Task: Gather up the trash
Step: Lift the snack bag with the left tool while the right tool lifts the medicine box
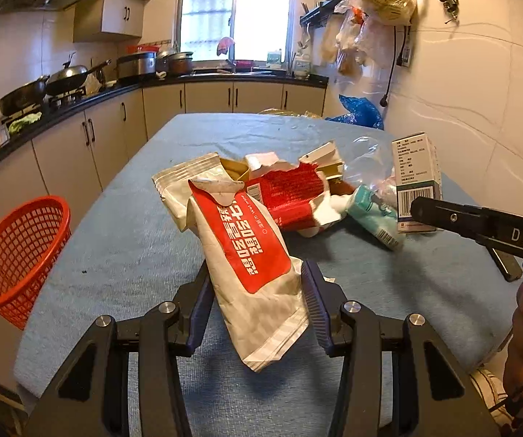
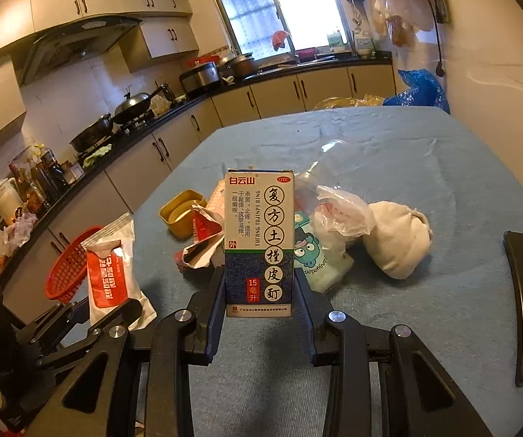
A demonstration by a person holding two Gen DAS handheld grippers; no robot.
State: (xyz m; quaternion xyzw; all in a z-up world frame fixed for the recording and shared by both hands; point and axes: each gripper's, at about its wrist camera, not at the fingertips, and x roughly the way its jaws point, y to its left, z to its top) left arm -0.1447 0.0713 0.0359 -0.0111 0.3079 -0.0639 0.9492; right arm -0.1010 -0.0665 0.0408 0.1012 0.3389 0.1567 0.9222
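Bench [image 1: 123,240] under blue cloth, trash heaped ahead of both claws. Red basket [image 1: 20,255] at the bench edge, far left of the left claw [image 1: 257,291]. Left claw clenched on a red-and-white wipes pouch [image 1: 250,251] — pouch lifted off the cloth. Right claw [image 2: 259,306] grasping a small medicine box [image 2: 259,240] upright between its pads — white wad [image 2: 396,240] ahead right.

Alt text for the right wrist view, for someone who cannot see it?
The right gripper holds an upright medicine box over a blue-covered table. Beyond lie a white cloth bundle and torn packaging; at left, the left gripper holds a red-and-white wet-wipe pack near a red basket.
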